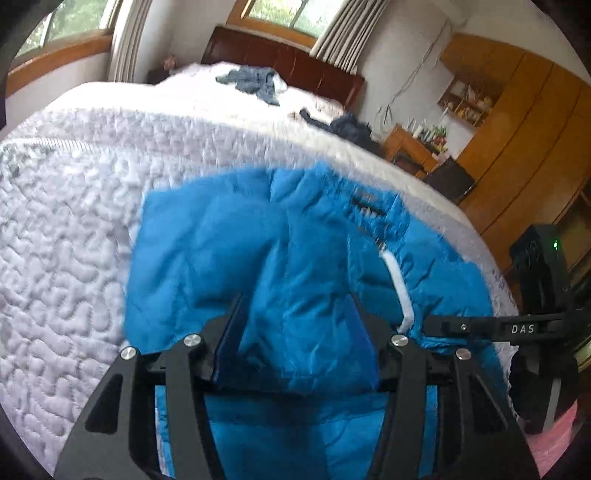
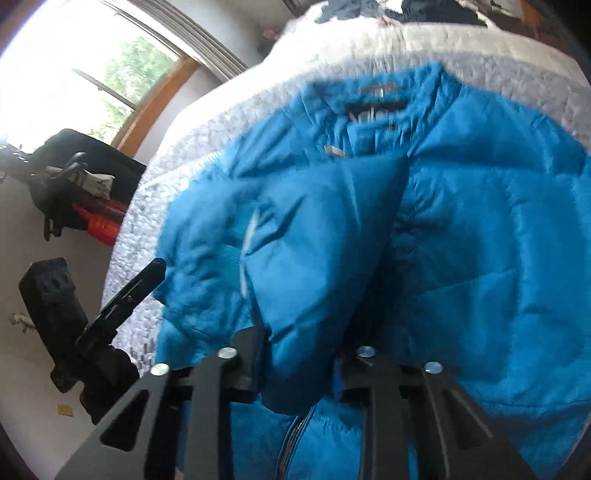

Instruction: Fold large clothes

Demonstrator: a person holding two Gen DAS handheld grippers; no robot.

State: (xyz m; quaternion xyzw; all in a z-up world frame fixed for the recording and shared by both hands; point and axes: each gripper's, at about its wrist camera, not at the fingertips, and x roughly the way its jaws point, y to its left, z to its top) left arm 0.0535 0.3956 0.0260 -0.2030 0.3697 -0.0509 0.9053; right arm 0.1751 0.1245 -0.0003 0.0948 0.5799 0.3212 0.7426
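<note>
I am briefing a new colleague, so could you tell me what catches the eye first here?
The bright blue puffer jacket dominates, spread on the white quilted bed. Both the left claw and right claw have jacket fabric bunched between their fingers. Crumpled clothes lie near the headboard.

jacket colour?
Bright blue jacket, with a white strip along its opening; clearest in the left wrist view.

You've got a white quilted bedspread over the bed, dark wood headboard at the far end. Grey-blue crumpled cloth near the pillows, darker clothes pile at the bed's right edge. Wooden wardrobe on the right wall, striped curtains by the windows. Black bag on the floor beside the bed.
</note>
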